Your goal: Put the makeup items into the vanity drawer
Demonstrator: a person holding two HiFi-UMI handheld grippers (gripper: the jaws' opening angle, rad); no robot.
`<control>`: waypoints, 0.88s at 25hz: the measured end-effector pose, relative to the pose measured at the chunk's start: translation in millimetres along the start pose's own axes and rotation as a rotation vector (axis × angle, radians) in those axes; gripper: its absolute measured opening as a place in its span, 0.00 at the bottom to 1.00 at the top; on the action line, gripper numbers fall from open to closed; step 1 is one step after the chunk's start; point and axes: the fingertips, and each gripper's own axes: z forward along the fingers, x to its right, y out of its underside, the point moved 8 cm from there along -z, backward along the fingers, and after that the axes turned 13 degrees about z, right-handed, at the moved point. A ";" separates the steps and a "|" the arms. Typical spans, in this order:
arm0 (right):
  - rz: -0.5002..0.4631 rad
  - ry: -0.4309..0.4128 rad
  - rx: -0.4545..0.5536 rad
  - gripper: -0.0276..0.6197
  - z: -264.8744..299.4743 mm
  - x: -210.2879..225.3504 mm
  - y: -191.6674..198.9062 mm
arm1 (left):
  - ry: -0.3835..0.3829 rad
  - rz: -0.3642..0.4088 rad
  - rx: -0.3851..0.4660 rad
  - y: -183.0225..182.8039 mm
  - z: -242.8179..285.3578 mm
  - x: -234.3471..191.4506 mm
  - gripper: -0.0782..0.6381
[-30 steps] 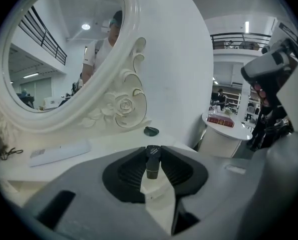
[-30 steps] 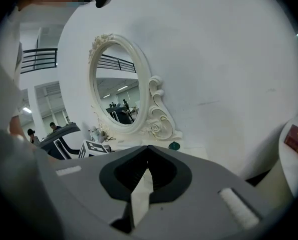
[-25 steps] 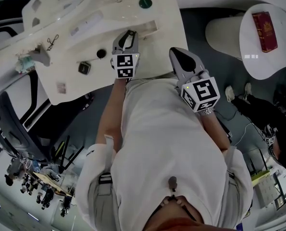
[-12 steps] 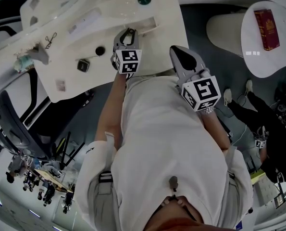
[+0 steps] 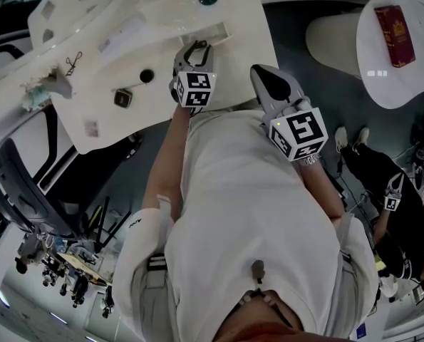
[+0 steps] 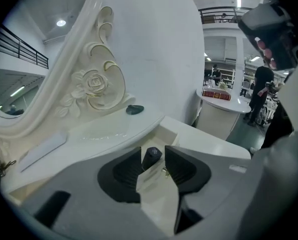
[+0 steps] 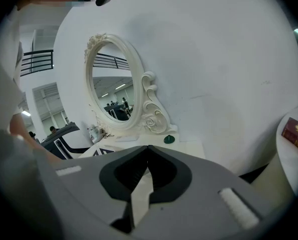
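Starting with the head view: the left gripper [image 5: 195, 50] reaches out over the white vanity top [image 5: 233, 66], with its tips above the small open drawer [image 5: 212, 35] in the raised rear tier. It looks to be positioned for a straight drop into the drawer. The right gripper [image 5: 261, 77] hangs back at the vanity's front edge, near the person's chest and well apart from the drawer, so it leaves the left one room. A black round pot [image 5: 147, 75] and a square compact [image 5: 122, 97] lie on the open top, probably next to be collected. A side table [image 5: 411, 84] bearing a red book [image 5: 395, 28] is far off to the right and out of the way.

Left gripper view: the jaws stand apart and have just been opening. A small dark cylindrical item [image 6: 151, 157] sits upright between them, with a visible gap on its right side, so I judge it released, not clamped. The cream drawer floor shows below the jaws. The drawer wall lies just beyond the tips, so there is little side room, and withdrawal should be up and back. A dark green round piece [image 6: 134, 109] rests on the tier by the carved mirror frame [image 6: 96, 84], clear of the path.

Right gripper view: the tips meet, with nothing between them. The gripper looks across the vanity toward the oval mirror and has open space ahead.
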 end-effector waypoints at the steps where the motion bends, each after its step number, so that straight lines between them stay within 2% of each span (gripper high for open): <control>1: -0.001 0.000 -0.001 0.05 -0.3 0.1 1.0 | 0.006 -0.003 0.005 -1.2 0.4 2.4 0.32; 7: -0.009 -0.014 0.000 0.05 -1.9 -6.0 2.8 | 0.026 -0.018 0.049 -9.2 -9.0 13.6 0.29; 10: -0.017 -0.020 0.002 0.05 0.2 -11.7 3.8 | 0.024 -0.055 0.083 -13.3 -22.2 12.3 0.24; 14: -0.031 -0.025 -0.005 0.05 4.9 -22.0 7.6 | -0.026 -0.077 0.146 -21.0 -48.4 2.6 0.12; 19: -0.036 -0.025 -0.014 0.05 13.5 -47.5 15.1 | -0.064 -0.094 0.225 -17.3 -86.6 -12.4 0.12; 22: -0.044 -0.032 -0.015 0.05 20.8 -69.8 21.6 | -0.054 -0.119 0.254 -3.6 -115.3 -19.7 0.12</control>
